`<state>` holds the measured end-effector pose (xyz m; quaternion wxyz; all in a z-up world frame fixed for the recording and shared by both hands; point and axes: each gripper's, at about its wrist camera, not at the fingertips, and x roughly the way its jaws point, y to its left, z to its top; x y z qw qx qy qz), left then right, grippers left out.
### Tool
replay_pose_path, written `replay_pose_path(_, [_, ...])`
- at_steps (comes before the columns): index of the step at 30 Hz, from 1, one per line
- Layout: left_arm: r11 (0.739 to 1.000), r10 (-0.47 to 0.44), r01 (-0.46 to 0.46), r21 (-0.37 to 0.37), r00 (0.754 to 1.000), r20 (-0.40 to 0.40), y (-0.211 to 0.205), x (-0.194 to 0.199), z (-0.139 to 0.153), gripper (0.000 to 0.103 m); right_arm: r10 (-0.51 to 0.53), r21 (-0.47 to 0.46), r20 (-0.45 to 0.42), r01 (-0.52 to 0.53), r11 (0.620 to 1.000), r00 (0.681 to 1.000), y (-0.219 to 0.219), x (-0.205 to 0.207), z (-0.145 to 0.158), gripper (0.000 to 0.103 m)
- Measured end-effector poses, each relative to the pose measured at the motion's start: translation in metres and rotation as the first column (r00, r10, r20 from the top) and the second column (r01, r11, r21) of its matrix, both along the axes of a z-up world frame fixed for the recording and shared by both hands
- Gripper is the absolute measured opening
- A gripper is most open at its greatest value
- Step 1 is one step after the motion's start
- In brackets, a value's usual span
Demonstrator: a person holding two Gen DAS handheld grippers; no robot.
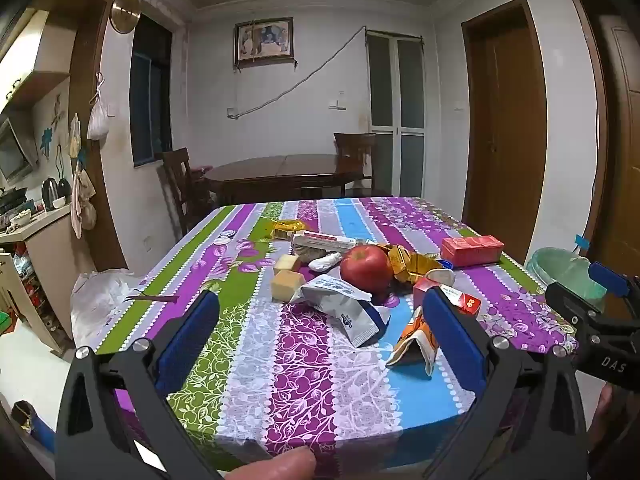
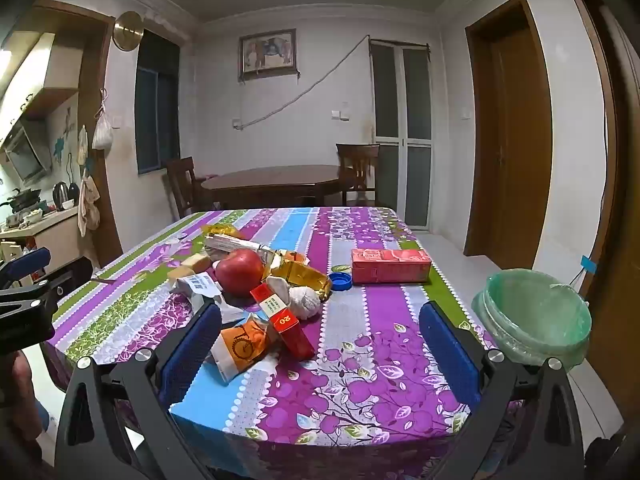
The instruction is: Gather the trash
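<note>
Litter lies in a heap on the striped tablecloth (image 1: 312,384): a white foil packet (image 1: 344,308), an orange wrapper (image 2: 240,346), a red cigarette pack (image 2: 286,326), gold wrappers (image 2: 302,274), a crumpled white ball (image 2: 305,300), a blue cap (image 2: 340,281) and a red carton (image 2: 390,266). A red apple (image 1: 366,266) sits in the middle of it. My left gripper (image 1: 320,320) is open, held above the near table edge in front of the heap. My right gripper (image 2: 320,326) is open too, nothing between its blue pads. A bin with a green liner (image 2: 534,314) stands right of the table.
Two tan blocks (image 1: 287,284) and a long white box (image 1: 324,241) lie behind the heap. A white plastic bag (image 1: 100,304) hangs at the table's left side. A dark dining table (image 2: 276,184) with chairs stands beyond. Brown doors are on the right, a kitchen counter on the left.
</note>
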<state>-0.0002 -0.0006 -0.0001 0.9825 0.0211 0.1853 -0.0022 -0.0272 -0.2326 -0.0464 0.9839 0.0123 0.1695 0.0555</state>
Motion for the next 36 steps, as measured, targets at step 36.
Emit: replay_pose_path(36, [1.000, 0.000, 0.000, 0.002, 1.000, -0.013, 0.003, 0.003, -0.009, 0.098, 0.022, -0.003, -0.017, -0.022, 1.000, 1.000, 0.002, 0.001, -0.005, 0.099])
